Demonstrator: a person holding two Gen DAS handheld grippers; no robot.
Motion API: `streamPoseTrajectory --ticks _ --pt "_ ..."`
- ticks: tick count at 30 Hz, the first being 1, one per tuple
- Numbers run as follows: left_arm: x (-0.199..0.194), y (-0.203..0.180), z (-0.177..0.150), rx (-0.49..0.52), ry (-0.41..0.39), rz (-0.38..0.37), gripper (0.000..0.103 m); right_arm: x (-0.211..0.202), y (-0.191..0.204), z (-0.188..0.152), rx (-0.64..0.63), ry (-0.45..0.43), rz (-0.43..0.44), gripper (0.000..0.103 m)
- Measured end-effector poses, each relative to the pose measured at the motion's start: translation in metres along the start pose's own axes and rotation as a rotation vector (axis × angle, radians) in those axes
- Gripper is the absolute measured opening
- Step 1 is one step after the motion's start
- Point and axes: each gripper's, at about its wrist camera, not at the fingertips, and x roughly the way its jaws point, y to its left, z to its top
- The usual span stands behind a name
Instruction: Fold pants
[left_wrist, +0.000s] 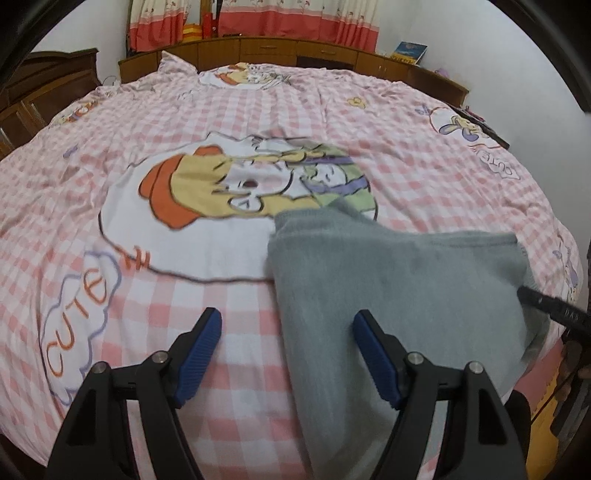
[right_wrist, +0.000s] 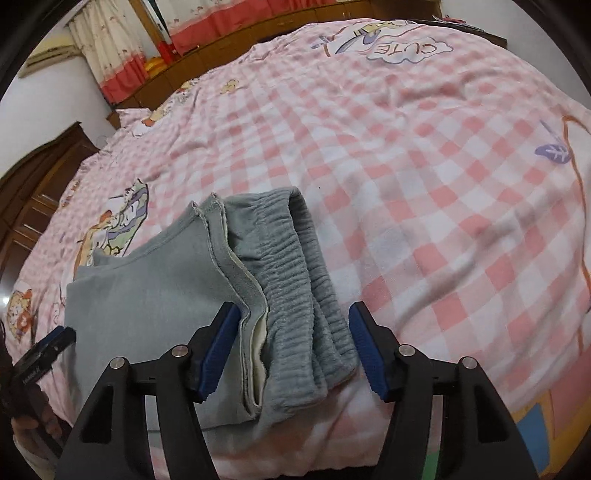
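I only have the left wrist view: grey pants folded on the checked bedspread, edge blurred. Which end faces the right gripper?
Observer: The elastic waistband, stacked beside the leg hems.
Operator: Is the right gripper holding it?
Observer: No. The right gripper is open, with the waistband end lying between its jaws.
Operator: Anything showing inside the fold?
Observer: Yes, a pale lining shows along the layered edge of the pants.
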Motion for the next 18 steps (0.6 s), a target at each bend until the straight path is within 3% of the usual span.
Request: streamPoseTrajectory --ticks 2,3,7,12,14,18 --pt "0.002 -0.005 0.007 0.021 0.003 -0.030 0.043 0.001 0.000 0.000 -0.026 0.007 0.011 0.063" --pt "0.003 -0.009 0.010 0.031 0.002 -0.042 0.040 0.002 -0.001 0.000 -0.031 0.011 0.016 0.063" --pt "0.015 -0.021 0.019 0.065 0.002 -0.040 0.041 0.005 -0.005 -0.001 -0.020 0.009 0.042 0.063" --pt "0.047 -0.014 0.024 0.059 0.034 0.020 0.046 0.004 -0.008 -0.003 -0.015 -0.001 0.054 0.063" --pt "0.045 -0.015 0.023 0.092 0.018 0.056 0.056 0.004 -0.008 -0.003 -0.017 0.003 0.054 0.063" --pt "0.036 -0.006 0.020 0.055 0.024 0.044 0.056 0.004 -0.009 -0.003 -0.020 0.010 0.059 0.063"
